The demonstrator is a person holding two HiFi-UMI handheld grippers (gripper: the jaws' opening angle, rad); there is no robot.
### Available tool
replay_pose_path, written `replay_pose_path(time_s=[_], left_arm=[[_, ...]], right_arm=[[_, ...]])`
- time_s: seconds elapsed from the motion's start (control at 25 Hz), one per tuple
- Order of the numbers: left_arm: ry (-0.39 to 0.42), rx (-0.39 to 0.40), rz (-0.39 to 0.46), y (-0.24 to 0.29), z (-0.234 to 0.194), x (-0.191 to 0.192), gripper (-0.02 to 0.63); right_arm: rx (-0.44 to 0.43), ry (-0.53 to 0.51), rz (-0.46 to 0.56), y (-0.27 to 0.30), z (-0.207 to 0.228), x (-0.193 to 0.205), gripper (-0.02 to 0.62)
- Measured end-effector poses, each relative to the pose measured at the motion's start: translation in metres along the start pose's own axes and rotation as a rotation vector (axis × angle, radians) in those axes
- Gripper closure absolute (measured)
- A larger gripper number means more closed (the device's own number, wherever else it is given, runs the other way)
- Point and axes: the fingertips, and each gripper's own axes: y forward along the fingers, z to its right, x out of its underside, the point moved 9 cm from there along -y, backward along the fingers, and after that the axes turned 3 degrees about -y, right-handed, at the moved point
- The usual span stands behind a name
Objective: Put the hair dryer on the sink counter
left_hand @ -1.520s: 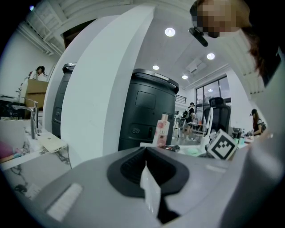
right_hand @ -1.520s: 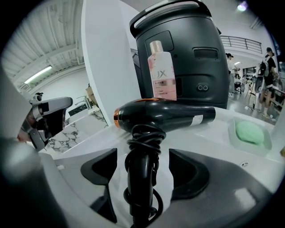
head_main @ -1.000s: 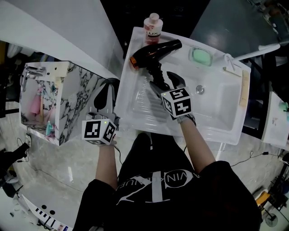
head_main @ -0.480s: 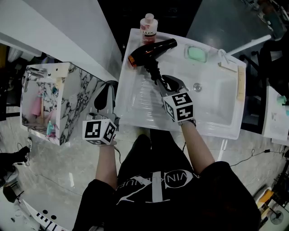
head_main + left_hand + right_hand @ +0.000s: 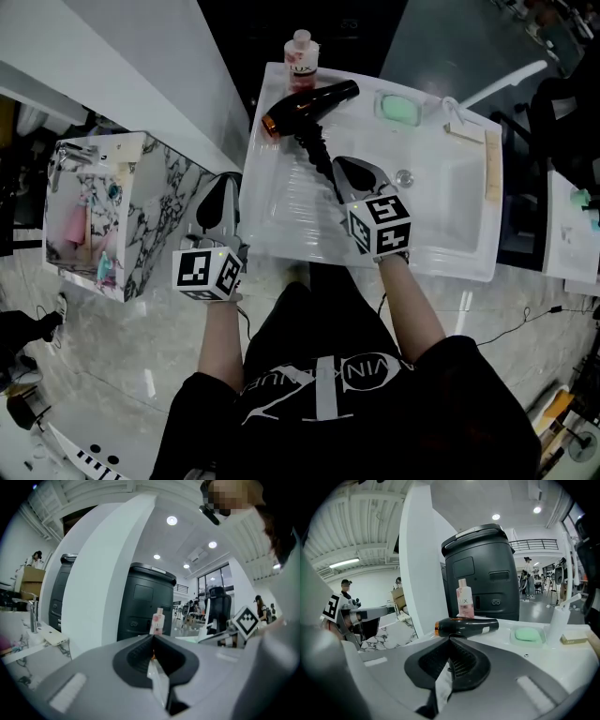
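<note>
The hair dryer lies on its side on the back ledge of the white sink surface, at the far left corner. Its orange-rimmed end faces the left edge, and its black handle reaches toward the person across the ribbed part beside the basin. Just behind it stands a pink bottle, and to its right on the same ledge sits a green soap. The right claw has just been closing, and its jaws now meet tip to tip with nothing between them. In the right gripper view the hair dryer lies beyond the tips, apart from them, resting on the surface. In the head view this claw hangs over the ribbed part with its tips near the end of the handle, though whether they touch it there cannot be made out. Its marker cube sits above the near rim. The left claw is likewise pressed together and empty, held off the left side of the sink, between the sink and a marbled cabinet, and it points roughly level past the sink's left edge. The drain shows in the basin, to the right of the right claw
</note>
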Motion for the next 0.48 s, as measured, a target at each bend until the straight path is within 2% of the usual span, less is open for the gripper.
replay_pose_path(time_s=[0.48], left_arm=[[0.014,0.013,0.03,-0.001,0.008,-0.013,0.606]], right_arm=[[0.021,0.009,0.107,-0.036,0.01,-0.021,0.592]])
